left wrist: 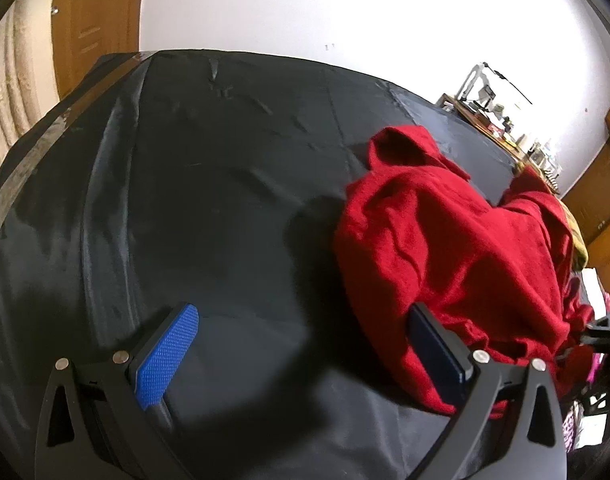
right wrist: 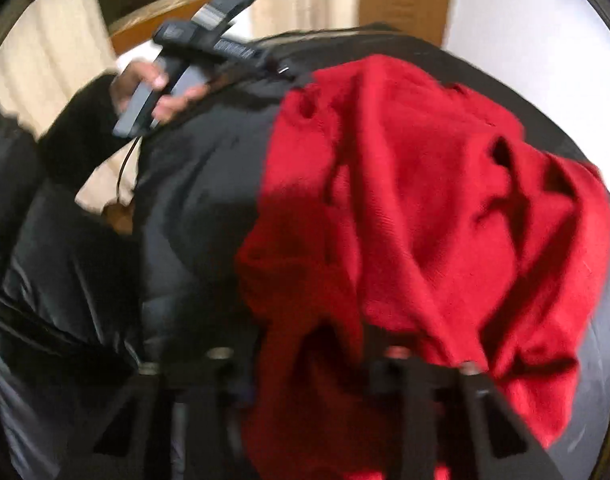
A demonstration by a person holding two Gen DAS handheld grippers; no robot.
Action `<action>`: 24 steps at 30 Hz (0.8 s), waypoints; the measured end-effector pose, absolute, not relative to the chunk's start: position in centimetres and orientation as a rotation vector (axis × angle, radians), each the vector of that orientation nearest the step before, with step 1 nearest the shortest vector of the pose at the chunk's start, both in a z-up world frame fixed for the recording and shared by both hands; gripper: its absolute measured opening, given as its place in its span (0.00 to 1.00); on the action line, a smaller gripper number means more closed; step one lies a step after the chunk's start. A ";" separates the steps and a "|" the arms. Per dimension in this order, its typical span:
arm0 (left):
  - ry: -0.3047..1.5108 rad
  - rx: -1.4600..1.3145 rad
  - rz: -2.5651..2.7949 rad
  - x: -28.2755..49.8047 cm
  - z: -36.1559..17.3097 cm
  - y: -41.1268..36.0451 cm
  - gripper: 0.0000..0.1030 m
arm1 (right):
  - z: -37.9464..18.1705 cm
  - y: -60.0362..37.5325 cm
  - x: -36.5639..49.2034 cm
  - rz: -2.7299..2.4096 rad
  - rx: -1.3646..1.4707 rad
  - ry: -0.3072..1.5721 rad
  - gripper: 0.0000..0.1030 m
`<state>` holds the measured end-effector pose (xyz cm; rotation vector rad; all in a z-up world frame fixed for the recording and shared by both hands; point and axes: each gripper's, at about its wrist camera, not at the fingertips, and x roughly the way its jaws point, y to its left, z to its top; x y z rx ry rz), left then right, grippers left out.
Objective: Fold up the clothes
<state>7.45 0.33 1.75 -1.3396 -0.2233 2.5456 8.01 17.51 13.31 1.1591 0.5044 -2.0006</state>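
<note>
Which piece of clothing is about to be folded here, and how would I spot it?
Look at the big table under a shiny black cover. On its right half lies a crumpled red garment, bunched in a heap rather than spread flat. It is the only bright red thing on the dark cover, with the left tool open beside it.

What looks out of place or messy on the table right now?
Only the red garment: it lies crumpled in a heap on the black cover, not spread flat. The left gripper is open beside it. Nothing looks spilled or damaged.
</note>
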 end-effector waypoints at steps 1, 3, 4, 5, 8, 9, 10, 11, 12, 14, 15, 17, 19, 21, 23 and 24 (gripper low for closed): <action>-0.222 -1.340 2.543 7.4 1.8 0.5 1.00 | 13.9 18.3 8.1 -2.053 1.154 0.469 0.20; -0.219 -1.341 2.538 7.3 1.8 0.7 1.00 | 15.2 19.8 8.4 -2.180 1.126 0.433 0.14; -0.217 -1.341 2.535 7.2 1.8 0.9 1.00 | 15.8 20.5 8.8 -2.260 1.101 0.443 0.14; -0.216 -1.342 2.533 7.1 1.9 1.0 1.00 | 16.4 21.2 9.0 -2.339 1.072 0.457 0.13; -0.211 -1.343 2.525 7.0 1.9 1.4 1.00 | 17.5 22.4 10.1 -2.505 0.985 0.464 0.12; -0.209 -1.343 2.522 6.9 2.0 1.6 1.00 | 17.9 22.7 10.4 -2.554 0.952 0.464 0.12; -0.203 -1.339 2.522 7.0 2.1 1.8 1.00 | 18.2 22.6 10.9 -2.618 0.904 0.508 0.12; -0.196 -1.335 2.522 7.1 2.2 1.9 1.00 | 18.6 22.2 11.6 -2.693 0.839 0.592 0.12; -0.190 -1.330 2.521 7.1 2.4 2.1 1.00 | 19.0 21.7 12.3 -2.764 0.770 0.679 0.12; -0.183 -1.319 2.521 7.2 2.7 2.3 1.00 | 19.9 20.8 13.5 -2.916 0.572 0.895 0.12; -0.183 -1.311 2.520 7.2 2.9 2.4 1.00 | 20.4 20.4 14.2 -2.985 0.455 1.013 0.12; -0.181 -1.289 2.513 7.4 3.2 2.6 1.00 | 21.8 20.3 14.7 -3.104 0.288 1.088 0.12; -0.184 -1.250 2.490 7.8 3.7 2.9 1.00 | 23.4 21.0 14.8 -3.222 0.138 1.103 0.12; -0.149 -1.217 2.492 8.2 4.2 3.5 1.00 | 25.0 21.9 14.8 -3.309 0.025 1.085 0.12; -0.122 -1.179 2.483 8.7 4.6 4.0 1.00 | 26.5 22.7 14.8 -3.380 -0.077 1.057 0.12; -0.115 -1.161 2.471 8.9 4.7 4.3 1.00 | 27.4 23.1 14.8 -3.408 -0.128 1.044 0.12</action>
